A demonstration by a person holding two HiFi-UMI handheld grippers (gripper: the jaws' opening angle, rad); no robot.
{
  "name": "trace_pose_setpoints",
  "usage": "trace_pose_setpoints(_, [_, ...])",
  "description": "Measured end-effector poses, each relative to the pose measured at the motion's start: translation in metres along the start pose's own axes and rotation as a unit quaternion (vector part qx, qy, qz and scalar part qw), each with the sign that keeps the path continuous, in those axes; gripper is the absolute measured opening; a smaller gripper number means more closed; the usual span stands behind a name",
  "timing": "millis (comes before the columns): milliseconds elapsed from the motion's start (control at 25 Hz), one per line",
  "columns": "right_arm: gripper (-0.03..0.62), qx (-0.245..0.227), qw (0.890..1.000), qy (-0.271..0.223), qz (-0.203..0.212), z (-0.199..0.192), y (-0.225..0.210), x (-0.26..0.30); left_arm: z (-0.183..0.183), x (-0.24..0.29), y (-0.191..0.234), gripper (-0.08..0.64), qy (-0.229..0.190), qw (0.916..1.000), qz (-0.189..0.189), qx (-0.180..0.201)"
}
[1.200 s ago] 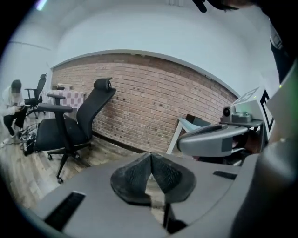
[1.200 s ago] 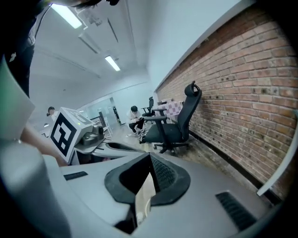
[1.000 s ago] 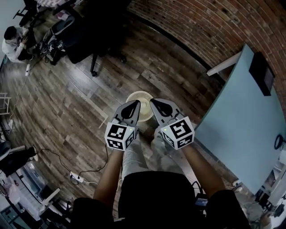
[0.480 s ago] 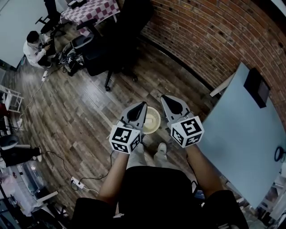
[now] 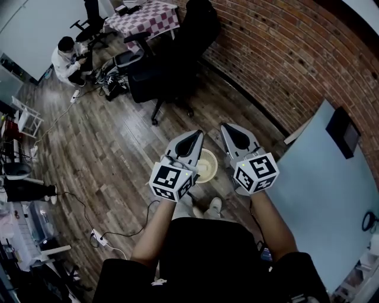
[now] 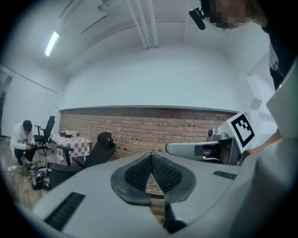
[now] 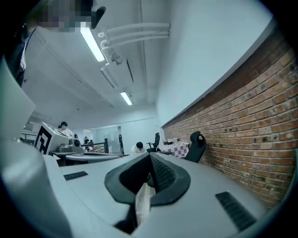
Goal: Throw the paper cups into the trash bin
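The trash bin [image 5: 207, 166] is a round white basket on the wooden floor, seen from above in the head view, partly hidden behind my two grippers. My left gripper [image 5: 197, 134] is held level above its left side, my right gripper [image 5: 227, 126] above its right side. Both are shut with nothing between the pads. In the left gripper view the left gripper [image 6: 151, 155] points at the brick wall. The right gripper [image 7: 150, 156] points along that wall in its own view. No paper cup shows in any view.
A black office chair [image 5: 172, 71] stands ahead by the brick wall [image 5: 284, 53]. A pale table [image 5: 331, 195] fills the right side. A person [image 5: 68, 56] sits far left near a checked table [image 5: 145, 15]. A power strip and cable [image 5: 98, 237] lie on the floor at the left.
Both grippers have risen together and now sit higher in the head view. The bin has slid from ahead of their tips to between and below them. More of the room shows.
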State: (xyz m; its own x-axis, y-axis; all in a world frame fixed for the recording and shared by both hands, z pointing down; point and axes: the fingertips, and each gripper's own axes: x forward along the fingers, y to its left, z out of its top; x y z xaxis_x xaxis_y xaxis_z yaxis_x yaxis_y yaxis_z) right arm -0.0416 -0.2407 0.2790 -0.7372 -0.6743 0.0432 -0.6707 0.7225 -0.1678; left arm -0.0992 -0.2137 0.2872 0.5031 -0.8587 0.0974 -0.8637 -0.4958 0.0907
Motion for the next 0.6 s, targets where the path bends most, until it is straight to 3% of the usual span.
trace_pose_setpoints(600, [0.003,-0.014,0.999,-0.001,0.031,0.007,0.034,0.015,0.013,-0.024,0.016,0.009,-0.016,0.9995,0.027,0.005])
